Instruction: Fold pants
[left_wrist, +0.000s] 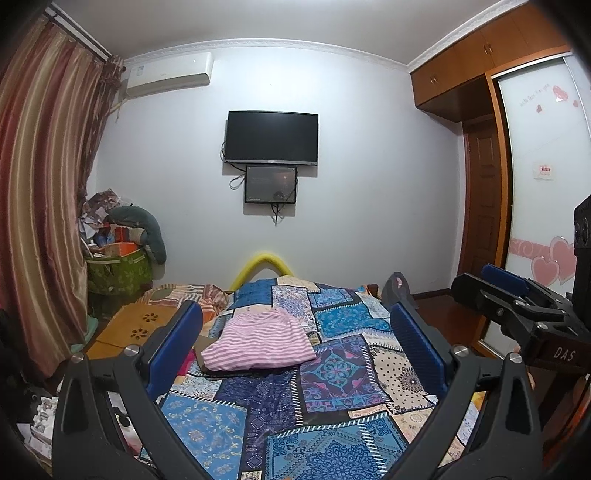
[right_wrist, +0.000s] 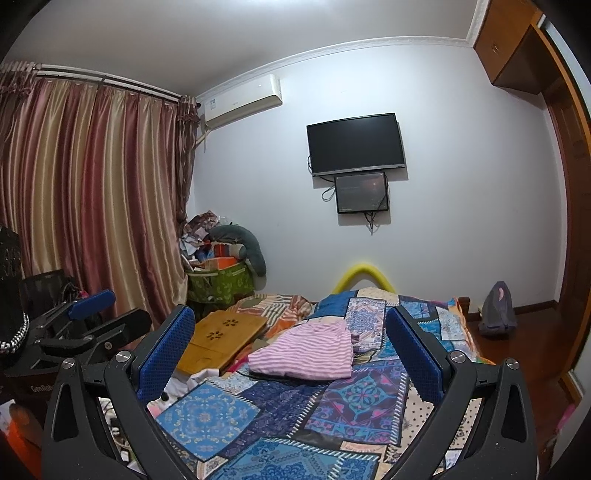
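Note:
The pink-and-white striped pants lie folded in a flat bundle on the patchwork bedspread, ahead of both grippers; they also show in the right wrist view. My left gripper is open and empty, held above the near part of the bed. My right gripper is open and empty too, beside it; it shows at the right edge of the left wrist view. The left gripper shows at the left of the right wrist view.
A wooden lap tray lies on the bed left of the pants. A green bin of clutter stands by the curtain. A grey bag sits on the floor at right. A TV hangs on the far wall.

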